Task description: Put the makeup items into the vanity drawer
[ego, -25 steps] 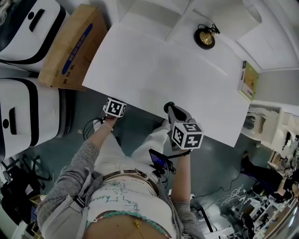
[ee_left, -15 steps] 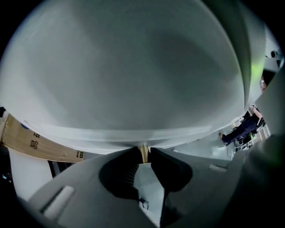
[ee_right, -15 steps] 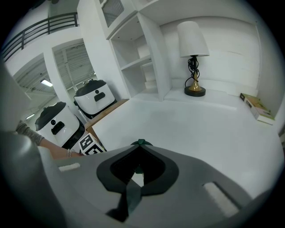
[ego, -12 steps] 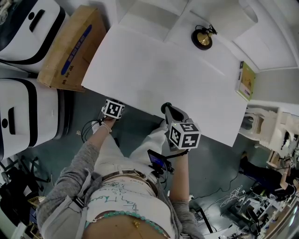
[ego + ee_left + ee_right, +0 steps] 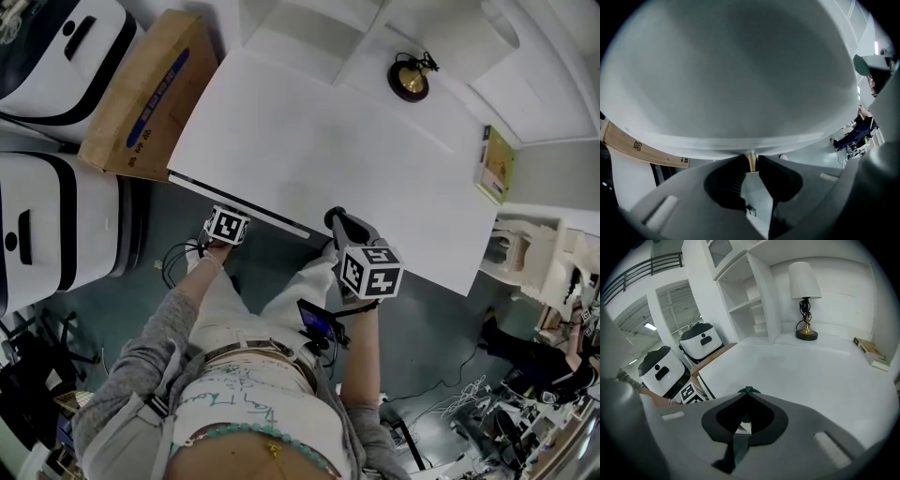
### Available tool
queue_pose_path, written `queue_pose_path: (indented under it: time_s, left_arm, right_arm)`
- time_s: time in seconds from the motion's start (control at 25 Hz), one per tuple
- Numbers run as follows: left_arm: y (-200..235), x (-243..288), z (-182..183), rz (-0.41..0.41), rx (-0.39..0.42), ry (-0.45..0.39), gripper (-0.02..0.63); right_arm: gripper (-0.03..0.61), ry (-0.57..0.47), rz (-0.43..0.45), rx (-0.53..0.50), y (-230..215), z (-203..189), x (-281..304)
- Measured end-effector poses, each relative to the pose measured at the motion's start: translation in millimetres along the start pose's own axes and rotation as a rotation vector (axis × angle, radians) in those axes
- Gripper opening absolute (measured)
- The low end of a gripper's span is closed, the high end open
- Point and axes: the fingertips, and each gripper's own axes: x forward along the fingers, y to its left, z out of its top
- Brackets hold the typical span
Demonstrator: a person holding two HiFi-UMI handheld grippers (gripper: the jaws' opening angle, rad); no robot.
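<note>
Your left tongs [image 5: 751,158] are closing tight on a small brass knob [image 5: 750,164], with the two dark jaws pressing on it from either side. The knob is sitting on the front of the drawer [image 5: 246,210], which is hanging under the table's near edge towards its left corner. A thin dark gap is showing along that edge, so the drawer is standing slightly open.

Your right tongs [image 5: 748,391] are hovering over the near edge of the table [image 5: 328,141], about halfway along it and just right of the drawer. Their jaws are nearly together, pinching a small dark green thing [image 5: 748,390]. Too little of it is showing to tell what it is.

Your left arm, in a grey sleeve [image 5: 141,356], is reaching forward and down to the drawer front. Your right forearm [image 5: 367,366] is angling up, lifting its tongs above the tabletop.

The tabletop is white. A lamp [image 5: 411,77] with a round dark base is standing near the far edge, and a book [image 5: 497,164] is lying at the right edge. White shelves [image 5: 750,301] are rising behind the far left corner. A cardboard box [image 5: 141,94] is leaning beside the left edge, with white and black machines [image 5: 56,225] next to it on the grey floor [image 5: 441,328].
</note>
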Motion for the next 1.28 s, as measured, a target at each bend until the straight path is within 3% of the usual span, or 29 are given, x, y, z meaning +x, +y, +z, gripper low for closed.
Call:
queue_pose_path:
  time_s: [0.8, 1.0, 1.28]
  left_arm:
    - [-1.3, -3.6, -15.6, 0.014, 0.020, 0.006, 0.091]
    - [2.9, -6.1, -27.4, 0.038, 0.019, 0.044, 0.089]
    - [-0.4, -6.2, -26.4, 0.023, 0.020, 0.016, 0.089]
  right_arm:
    - [0.029, 0.009, 0.016, -0.011, 9.4, -5.4, -0.3]
    - [0.029, 0.013, 0.024, -0.019, 14.0, -7.1, -0.2]
    - [0.029, 0.022, 0.034, -0.028, 19.4, -10.3, -0.1]
